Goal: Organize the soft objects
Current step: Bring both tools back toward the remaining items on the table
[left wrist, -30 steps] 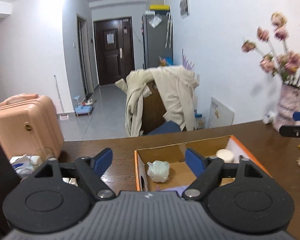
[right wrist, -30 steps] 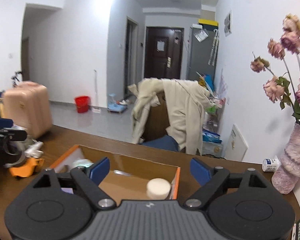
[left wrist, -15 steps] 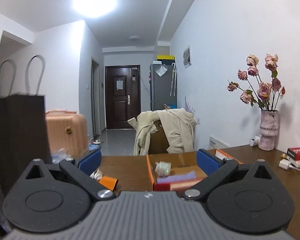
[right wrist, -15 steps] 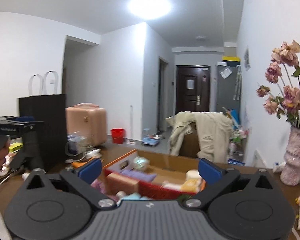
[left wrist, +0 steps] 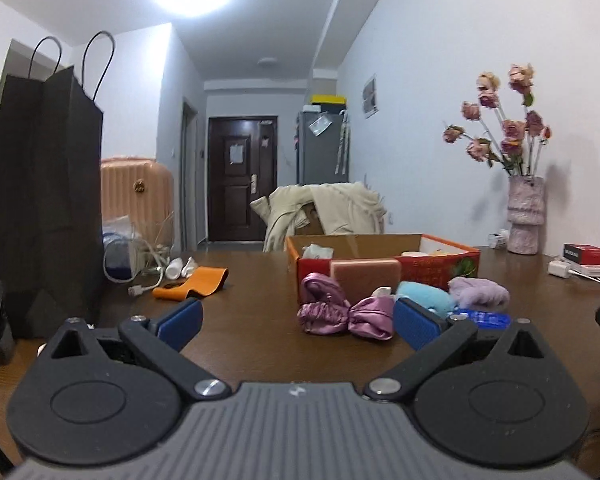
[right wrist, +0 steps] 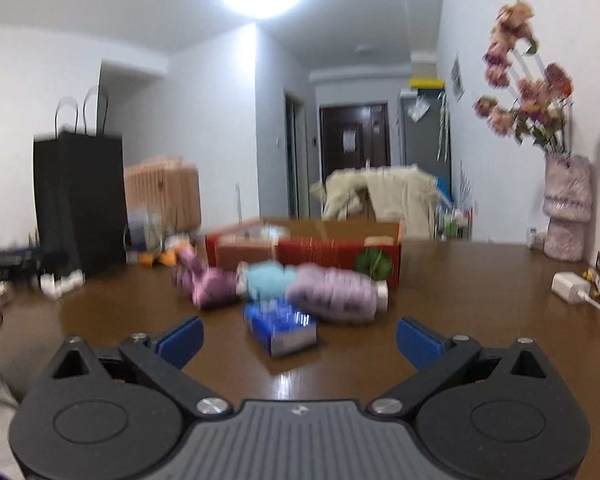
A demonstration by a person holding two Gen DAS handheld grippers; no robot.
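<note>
A red and orange cardboard box (left wrist: 432,268) (right wrist: 332,254) stands on the brown table, with a few soft items inside. In front of it lie a pink satin scrunchie (left wrist: 340,312) (right wrist: 204,282), a light blue soft object (left wrist: 424,294) (right wrist: 270,278), a lilac fluffy object (left wrist: 478,292) (right wrist: 332,292), a pink sponge block (left wrist: 366,276) and a blue tissue pack (right wrist: 280,324) (left wrist: 482,317). My left gripper (left wrist: 296,322) is open and empty, low over the table, short of the scrunchie. My right gripper (right wrist: 298,336) is open and empty, just short of the tissue pack.
A tall black paper bag (left wrist: 48,192) stands at the left with cables and an orange strap (left wrist: 192,282) beside it. A vase of pink flowers (left wrist: 524,216), a red box (left wrist: 586,254) and a white charger (right wrist: 570,292) sit at the right. A chair draped with a coat (left wrist: 328,208) stands behind the table.
Both grippers have pulled back from over the box and dropped low to the table. The soft items in front of the box have come into view. Both stayed open.
</note>
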